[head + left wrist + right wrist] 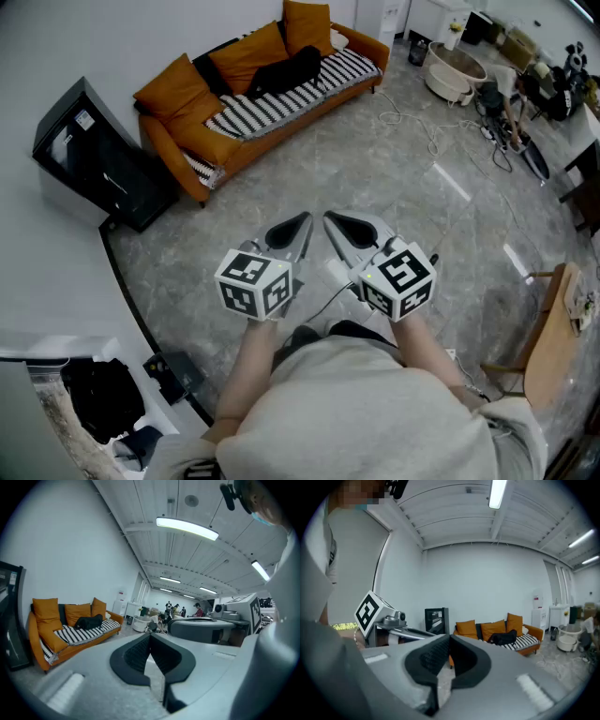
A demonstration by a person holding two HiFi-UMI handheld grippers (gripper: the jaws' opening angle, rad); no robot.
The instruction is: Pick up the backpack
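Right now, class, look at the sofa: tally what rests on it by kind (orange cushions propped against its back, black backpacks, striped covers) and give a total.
Orange back cushions: 3
Black backpack: 1
Striped cover: 1
Total: 5

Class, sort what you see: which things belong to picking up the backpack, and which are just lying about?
Job: soft black backpack; left claw, right claw, both shut.
Lying about: orange fabric sofa; black box; wooden chair; round white tub; white floor cable.
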